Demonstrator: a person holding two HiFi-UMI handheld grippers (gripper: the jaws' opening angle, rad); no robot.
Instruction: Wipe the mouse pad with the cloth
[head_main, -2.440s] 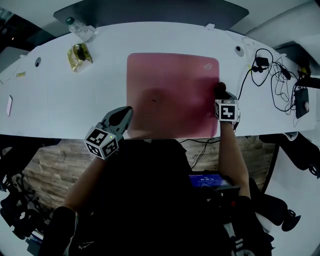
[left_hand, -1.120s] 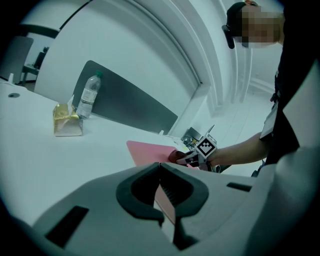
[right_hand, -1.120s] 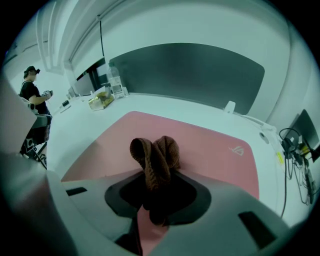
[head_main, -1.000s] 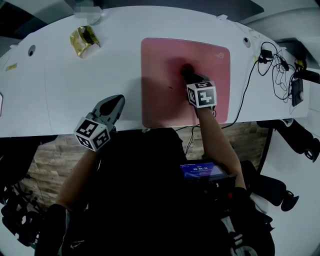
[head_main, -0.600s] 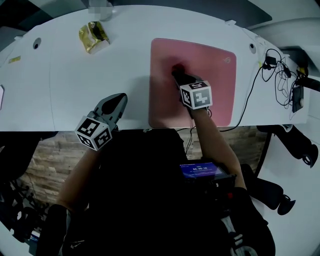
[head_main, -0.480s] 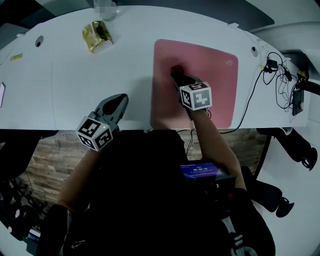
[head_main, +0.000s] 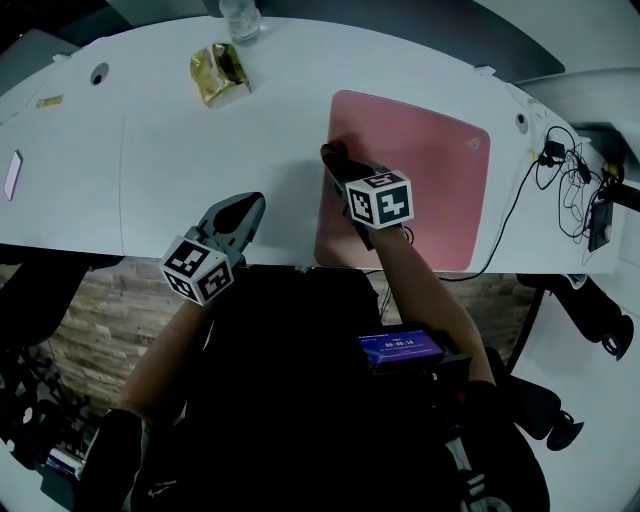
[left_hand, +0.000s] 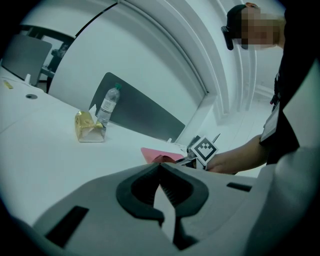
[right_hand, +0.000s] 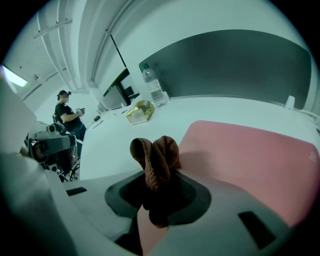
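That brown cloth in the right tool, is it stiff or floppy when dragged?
Probably floppy: the cloth bunches in soft folds in the right tool. Its ribbed weave may drag on the mouse pad rather than slip.

In the head view we see the cloth (head_main: 331, 152) only as a dark tip past the right gripper (head_main: 340, 172). That gripper and the arm behind it cover the near left part of the mouse pad (head_main: 430, 170). The top edge cuts off the bottle (head_main: 240, 14). We cannot read the print on the gold packet (head_main: 220, 76). In the left gripper view, the left gripper (left_hand: 161, 172) hides all but a sliver of the pad.
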